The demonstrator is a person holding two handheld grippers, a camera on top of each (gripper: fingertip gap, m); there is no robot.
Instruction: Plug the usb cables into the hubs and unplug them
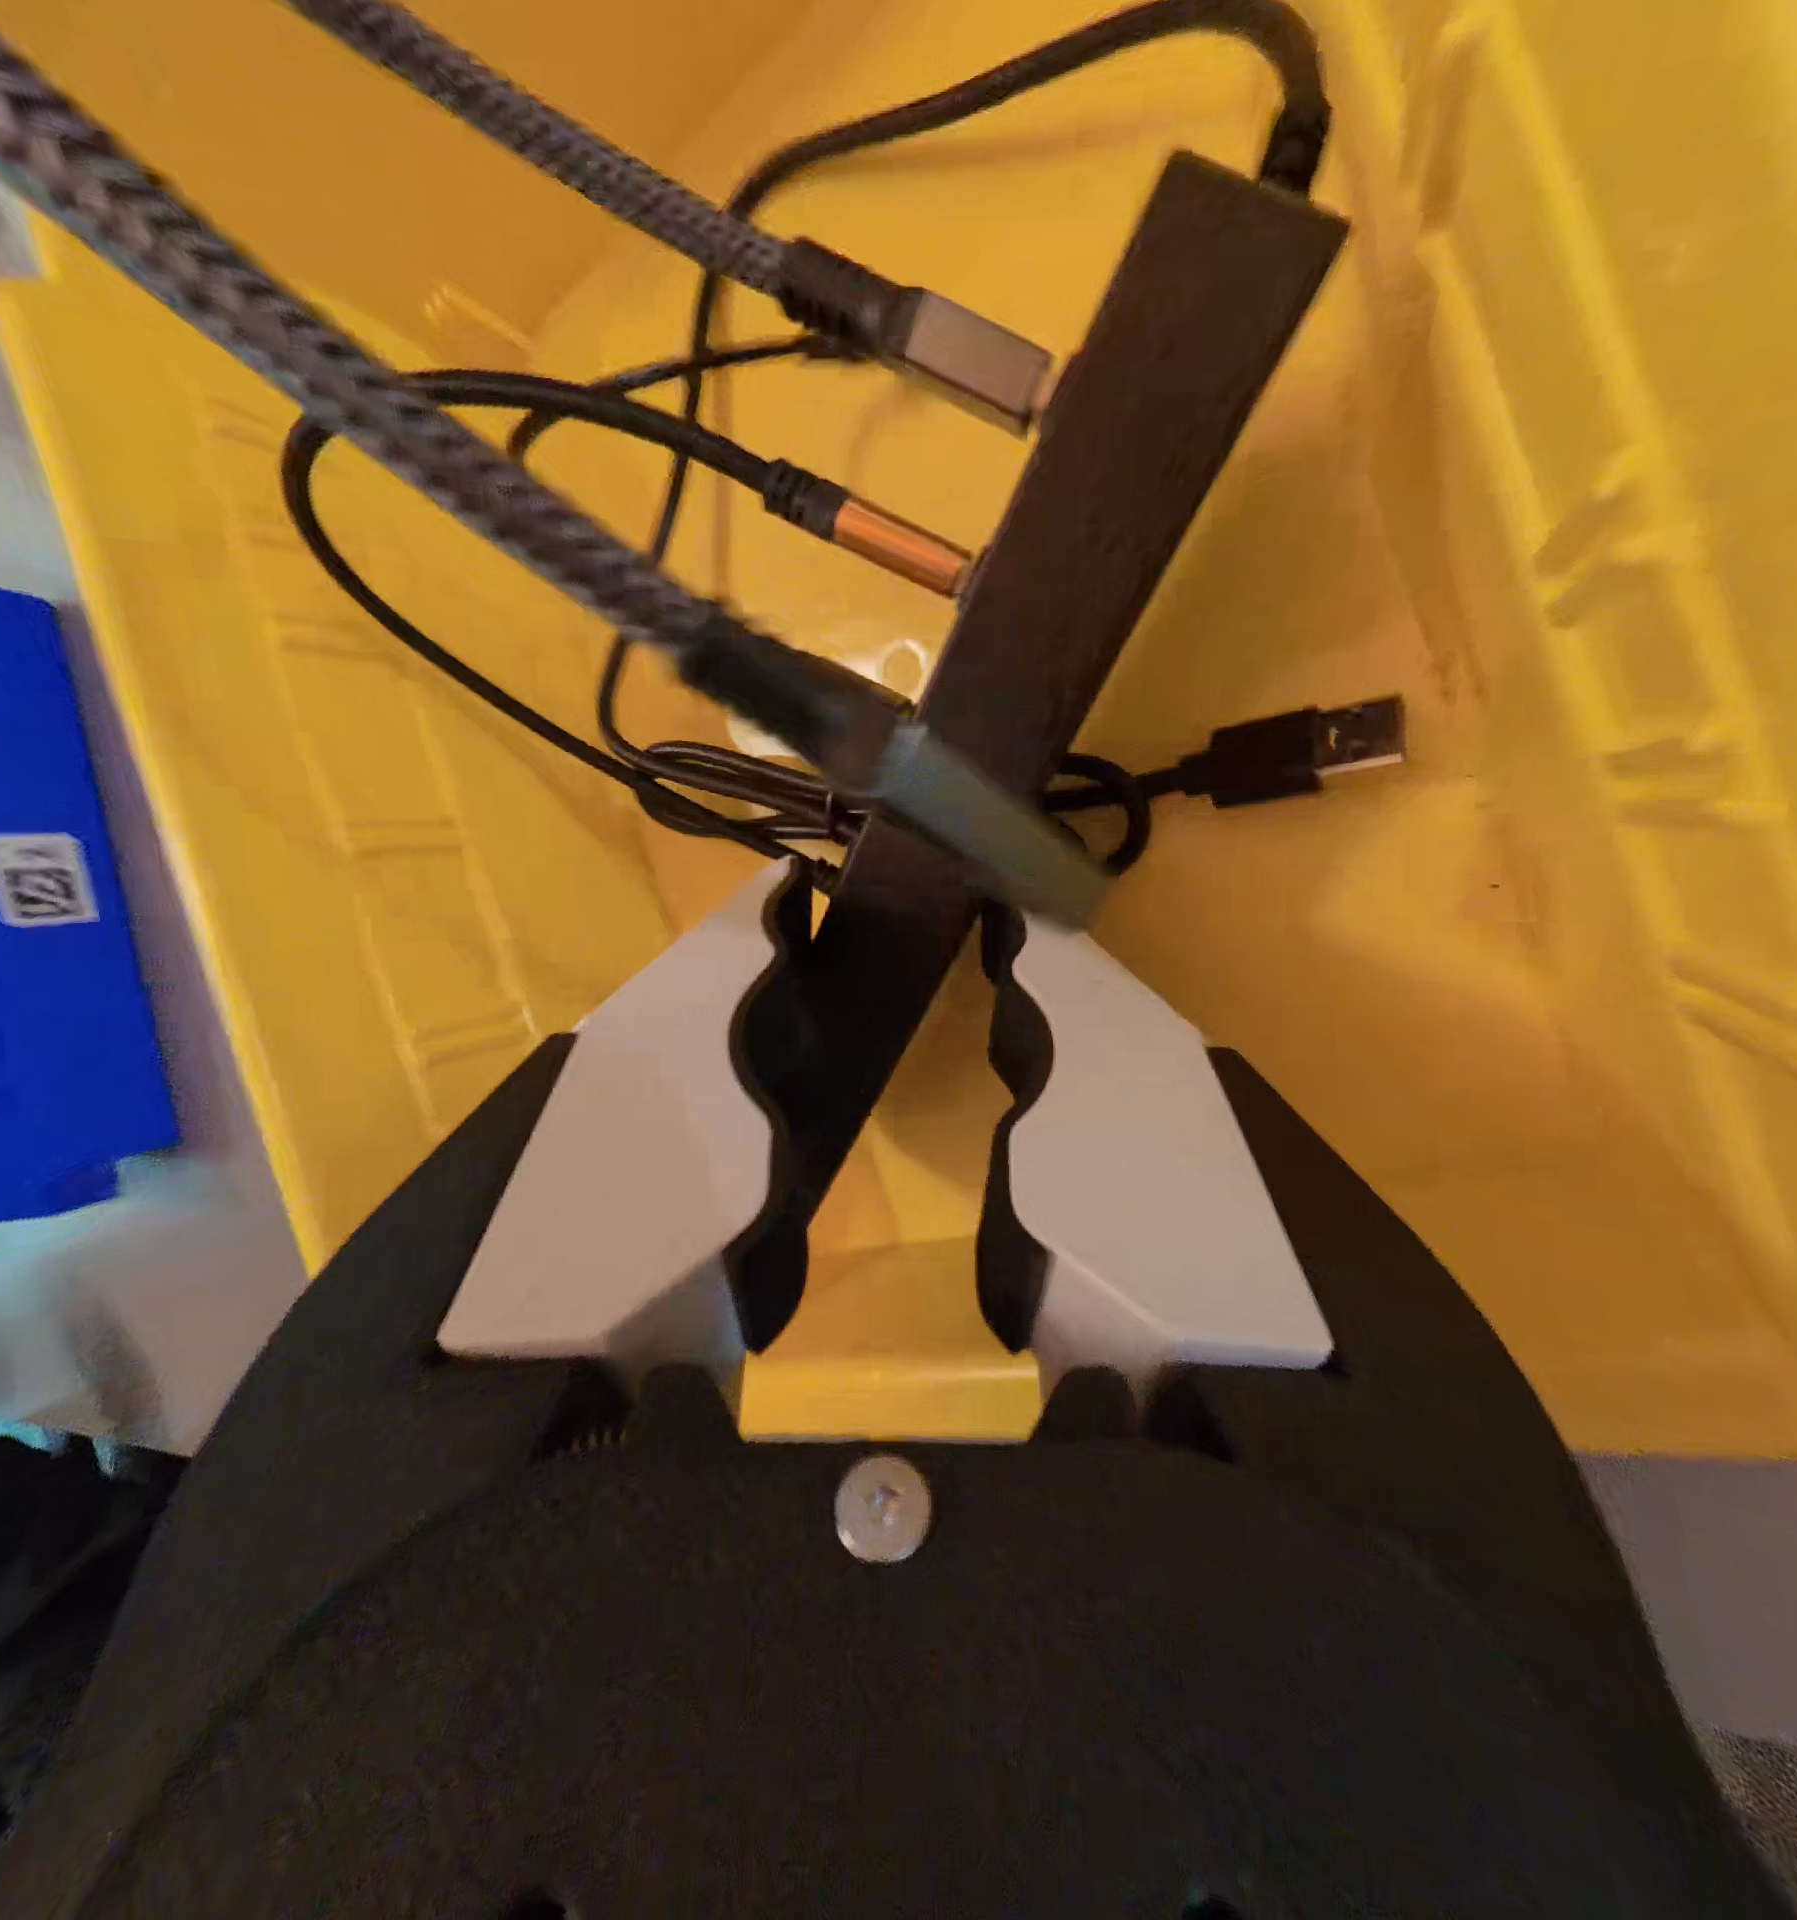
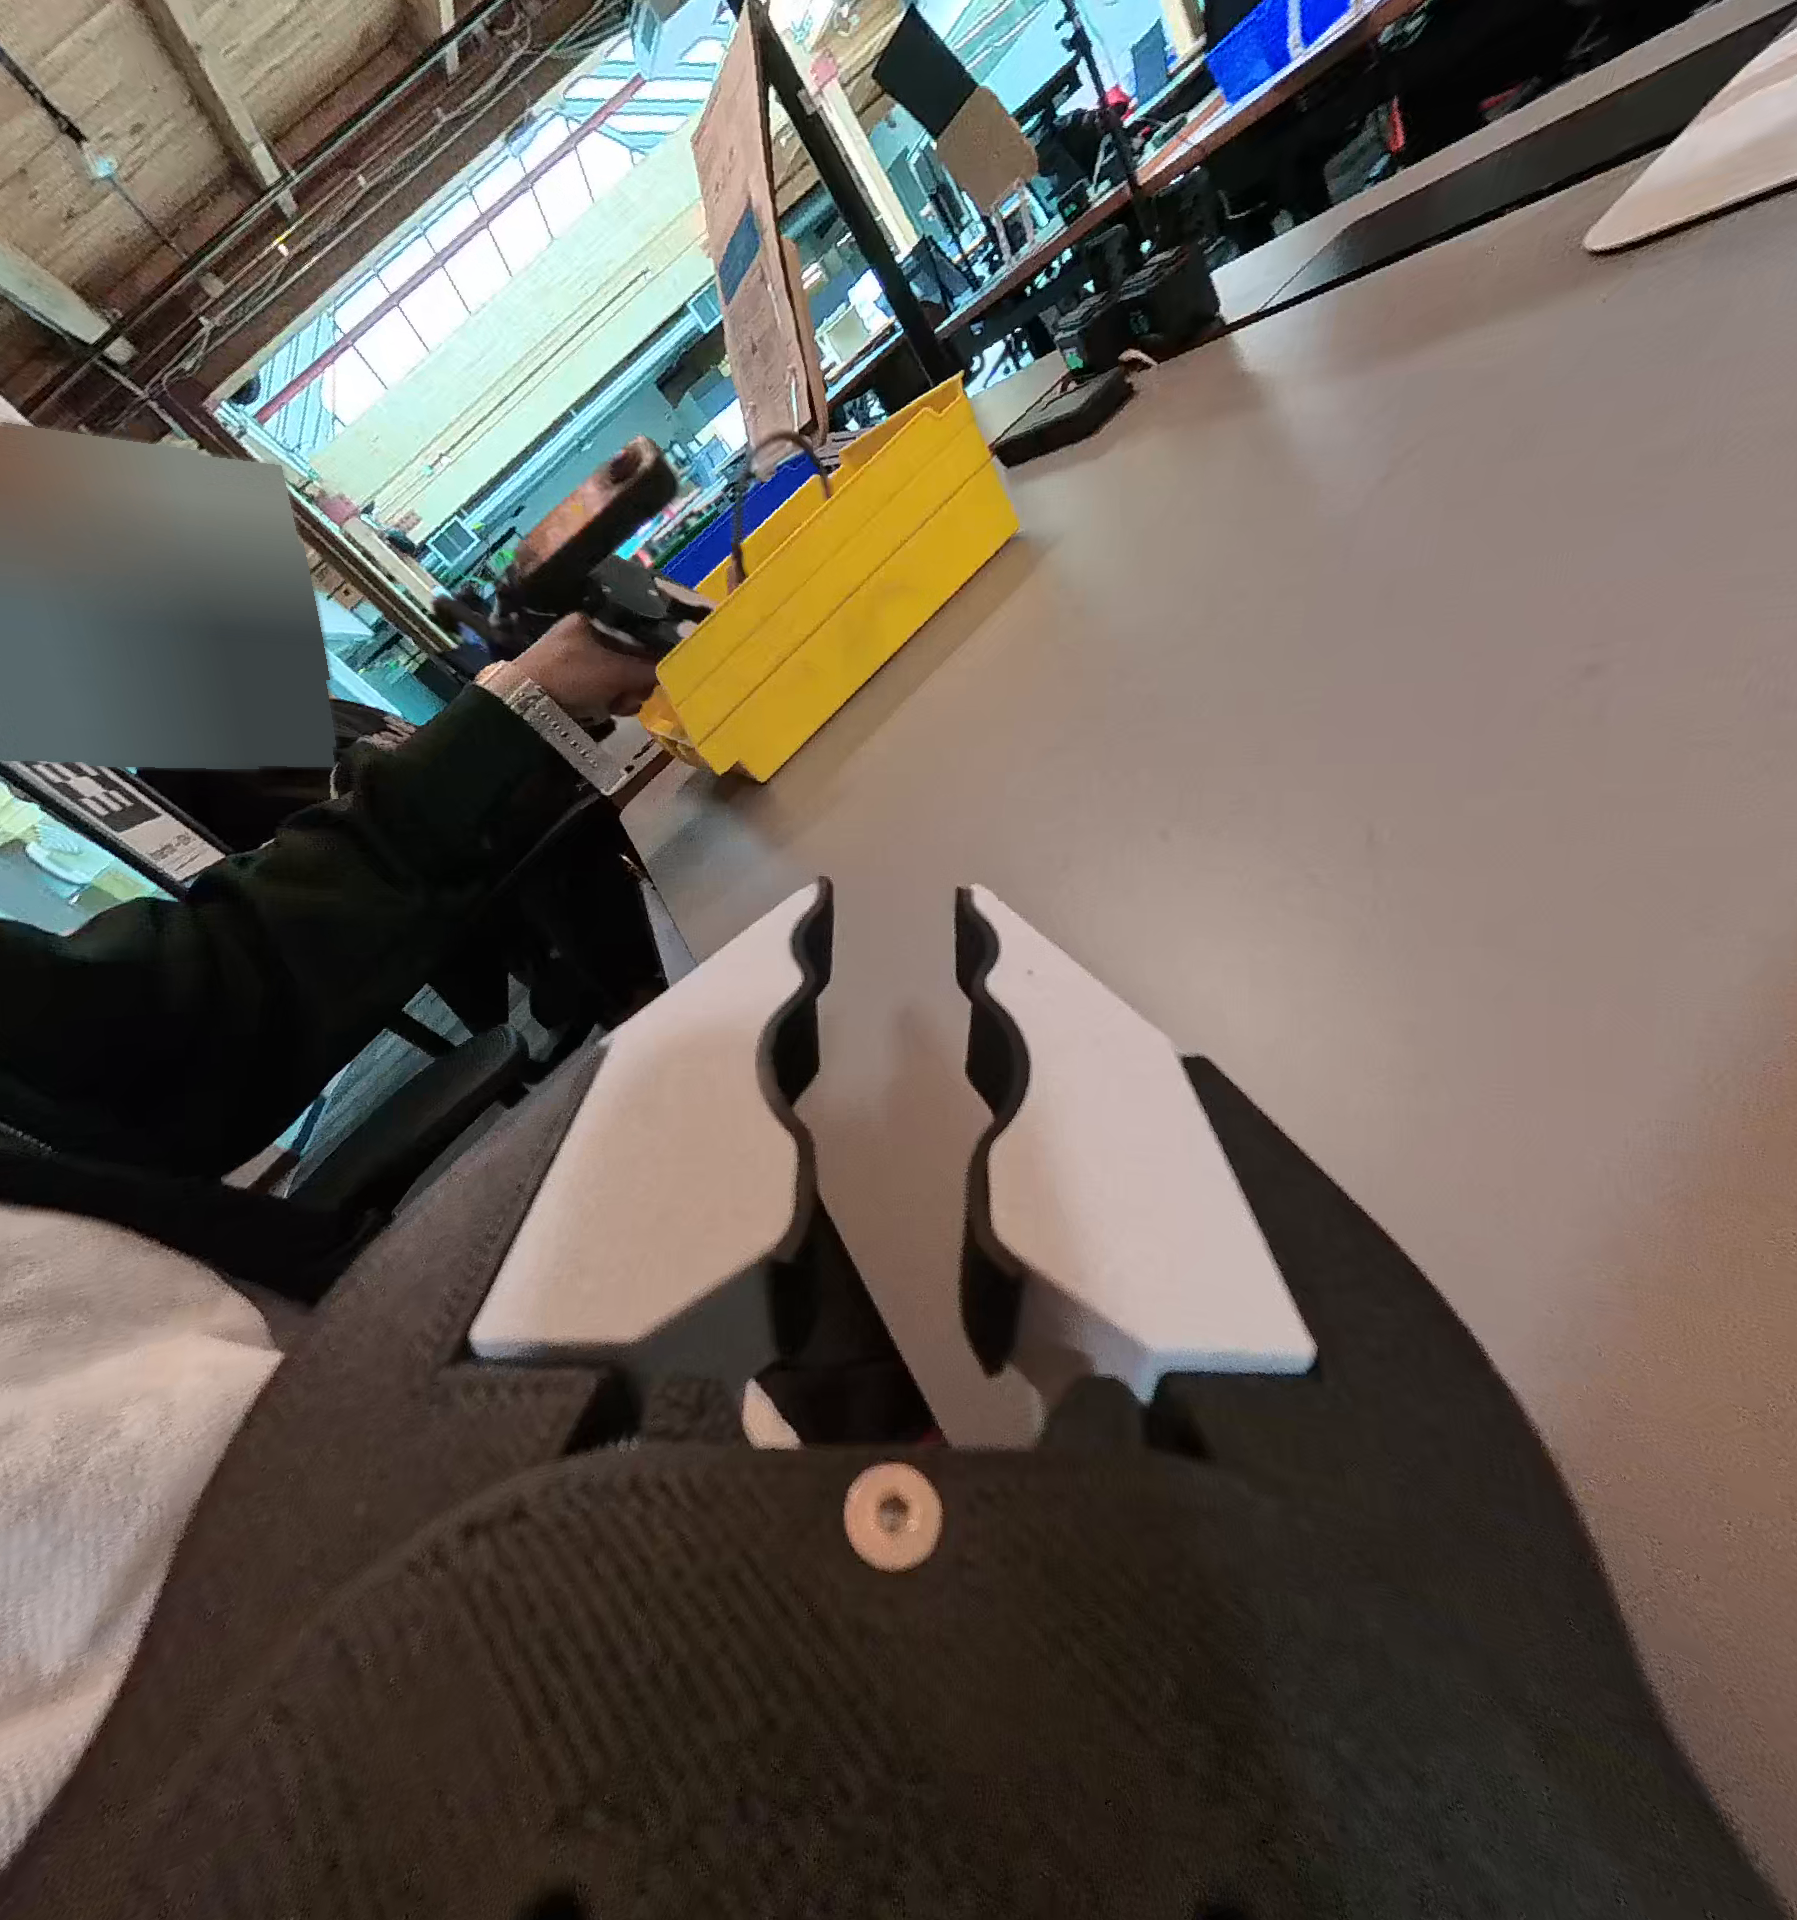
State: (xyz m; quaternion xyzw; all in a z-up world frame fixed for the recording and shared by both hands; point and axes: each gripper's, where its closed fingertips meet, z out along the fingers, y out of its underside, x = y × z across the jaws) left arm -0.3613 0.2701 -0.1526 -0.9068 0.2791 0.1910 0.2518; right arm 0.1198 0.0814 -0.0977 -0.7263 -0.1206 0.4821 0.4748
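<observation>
In the left wrist view my left gripper (image 1: pixel 894 904) is shut on the lower end of a long black USB hub (image 1: pixel 1133 468), held tilted over the yellow bin (image 1: pixel 1496 935). A braided grey cable's silver plug (image 1: pixel 967 353) and a thin black cable's copper plug (image 1: pixel 904 540) meet the hub's left side. A second braided cable's grey plug (image 1: pixel 977 821) lies blurred across the hub near my fingers; I cannot tell whether it is plugged in. A loose black USB plug (image 1: pixel 1320 743) lies in the bin. My right gripper (image 2: pixel 892 899) is open and empty over the grey table (image 2: pixel 1393 831), well away from the bin (image 2: pixel 842 592).
Thin black cable is coiled on the bin floor (image 1: pixel 728 790). A blue bin (image 1: pixel 32 883) stands left of the yellow one. In the right wrist view a person's hand holds the left gripper (image 2: pixel 613 592) at the bin's near end. A black device (image 2: pixel 1060 416) lies beyond the bin.
</observation>
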